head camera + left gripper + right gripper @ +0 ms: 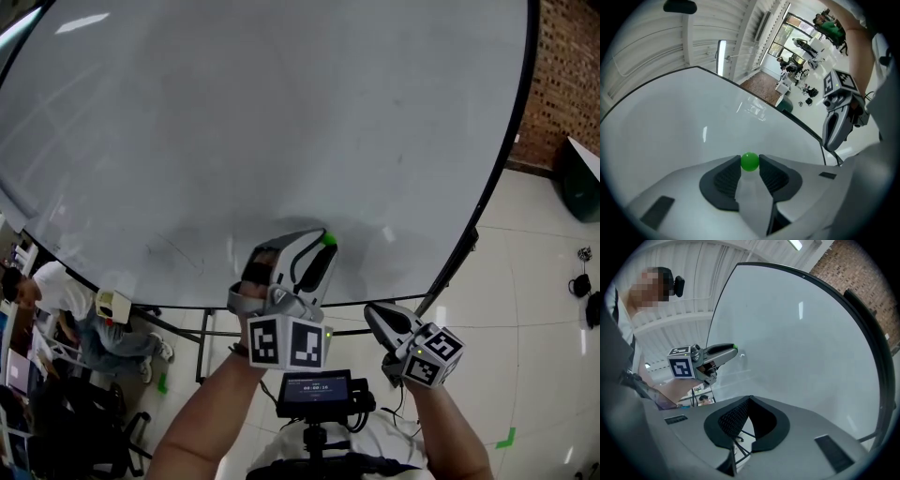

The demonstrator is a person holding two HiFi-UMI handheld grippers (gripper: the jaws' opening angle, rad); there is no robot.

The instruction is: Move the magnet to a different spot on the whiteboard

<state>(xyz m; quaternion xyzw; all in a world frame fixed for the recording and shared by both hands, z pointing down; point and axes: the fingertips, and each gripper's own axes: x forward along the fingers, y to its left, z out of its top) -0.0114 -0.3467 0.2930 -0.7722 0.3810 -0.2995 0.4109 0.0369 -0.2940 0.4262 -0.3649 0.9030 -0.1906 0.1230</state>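
My left claw (323, 242) is clamped on the magnet (329, 240), a small green ball pinched right at the tips of the two dark pads. In the left gripper view the magnet (750, 161) sits squarely between them, so I judge the grip secure. Holding it at the very tips makes sense, because the ball sticks out ahead of the claw and can meet the whiteboard (281, 112) before any plastic does.

The claw points nearly level at the lower middle of the board, and the magnet is very close to the surface. From the right gripper view the left claw (733, 348) seems just off the board, with a faint reflection beside it, but I can't say for certain whether the ball is touching.

My right claw (375, 314) is closed with nothing in it; its pads (733, 420) meet at the tip. It hangs low and to the right, apart from the left one and out of the way (this job needs one claw only).

I read this as mid-carry. The magnet has yet to be pressed onto a bare patch and let go.
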